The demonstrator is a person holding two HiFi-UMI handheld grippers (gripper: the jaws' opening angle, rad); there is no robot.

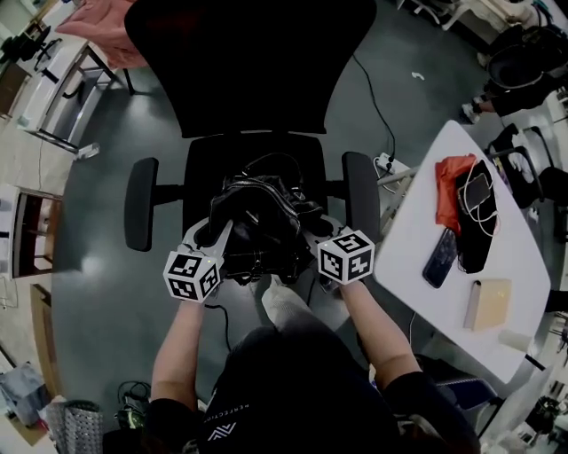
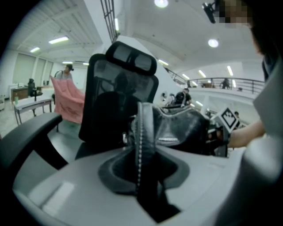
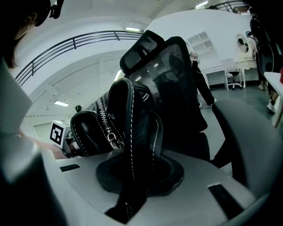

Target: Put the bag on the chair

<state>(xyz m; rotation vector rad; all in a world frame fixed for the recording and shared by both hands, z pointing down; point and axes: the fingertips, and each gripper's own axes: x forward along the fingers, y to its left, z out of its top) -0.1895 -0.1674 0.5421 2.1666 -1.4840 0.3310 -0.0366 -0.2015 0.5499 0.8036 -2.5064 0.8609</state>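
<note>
View from above: a person holds a black leather bag with white stitching and a silver zip (image 1: pixel 262 222) over the front of the seat of a black office chair with a mesh back and padded armrests (image 1: pixel 248 71). The bag sits between the two armrests, near the seat's front edge. It seems to be touching the seat cushion, though black on black makes that hard to confirm.

The left gripper (image 1: pixel 213 238) holds the bag's left side. In the left gripper view its jaws are pressed onto a stitched leather strap of the bag. The right gripper (image 1: pixel 321 232) holds the right side. In the right gripper view its jaws pinch a stitched fold beside the zip pull.

To the right stands a white table (image 1: pixel 417 230) carrying a crumpled red cloth (image 1: pixel 451 191), a dark phone (image 1: pixel 441 257) and a flat tan box (image 1: pixel 490 303). A pink cloth (image 1: pixel 102 27) lies at the upper left.
</note>
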